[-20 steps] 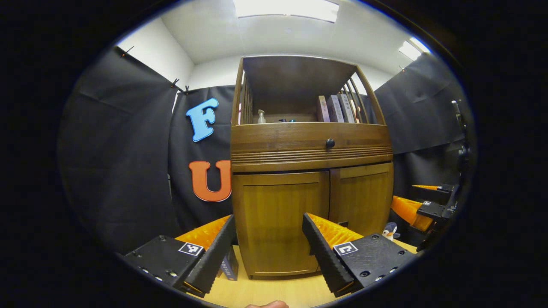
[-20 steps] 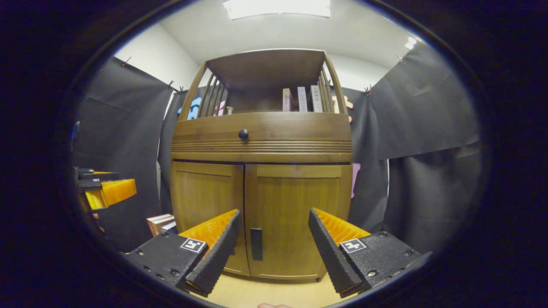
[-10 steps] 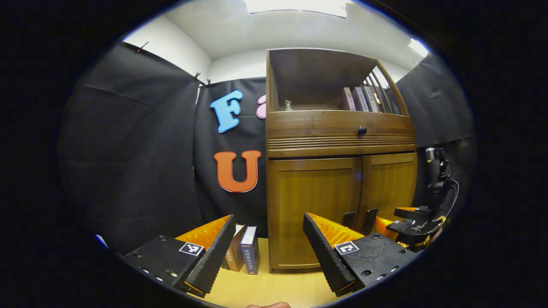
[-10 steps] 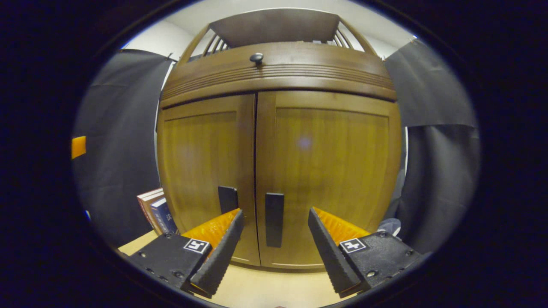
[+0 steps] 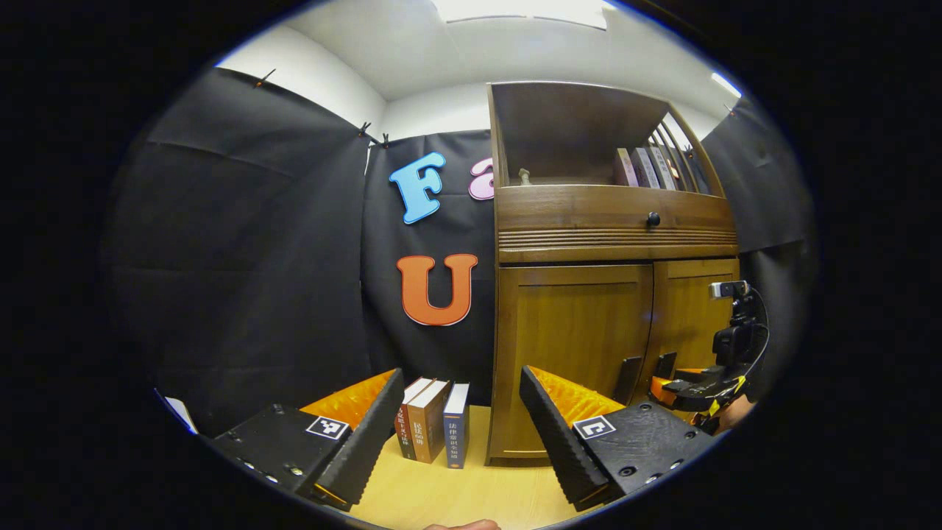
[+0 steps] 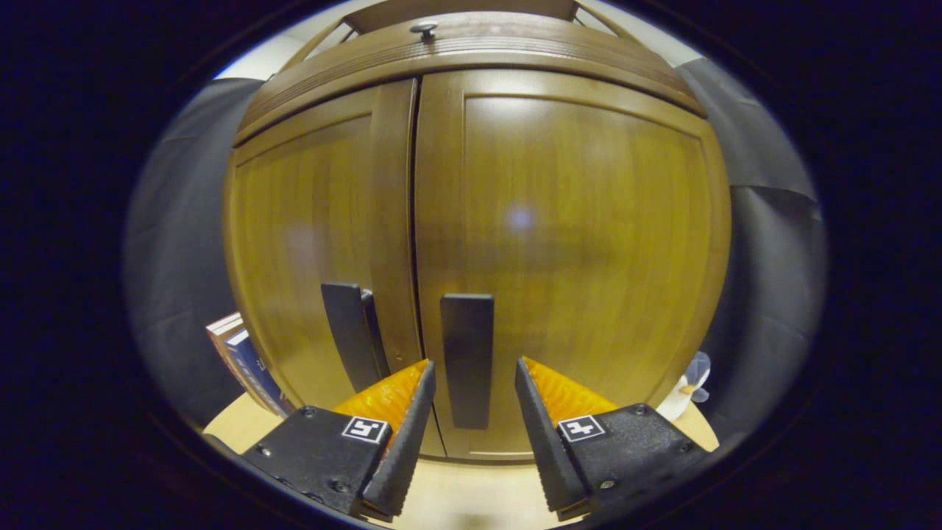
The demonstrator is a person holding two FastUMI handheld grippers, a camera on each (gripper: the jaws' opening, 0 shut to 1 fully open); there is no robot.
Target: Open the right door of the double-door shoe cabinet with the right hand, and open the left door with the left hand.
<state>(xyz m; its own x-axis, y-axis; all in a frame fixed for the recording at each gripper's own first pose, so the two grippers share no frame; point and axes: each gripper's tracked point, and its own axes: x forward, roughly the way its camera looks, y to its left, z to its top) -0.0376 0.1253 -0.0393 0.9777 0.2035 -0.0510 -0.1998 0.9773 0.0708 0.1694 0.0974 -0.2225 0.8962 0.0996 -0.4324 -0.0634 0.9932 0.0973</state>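
Observation:
The wooden shoe cabinet has both doors shut. In the right gripper view the right door is very near, its dark vertical handle beside the centre seam. My right gripper is open, one finger on each side of that handle, with small gaps; it also appears low by the doors in the left gripper view. The left door carries its own handle. My left gripper is open and holds nothing, back from the cabinet and to its left.
Three books stand on the light wooden floor against the cabinet's left side. A small penguin toy sits at its right corner. A drawer with a round knob and a shelf of books lie above the doors.
My right gripper has come much nearer the cabinet and its fingers now flank the right door's handle, a little narrower. My left gripper has shifted left, so the cabinet sits further right in its view.

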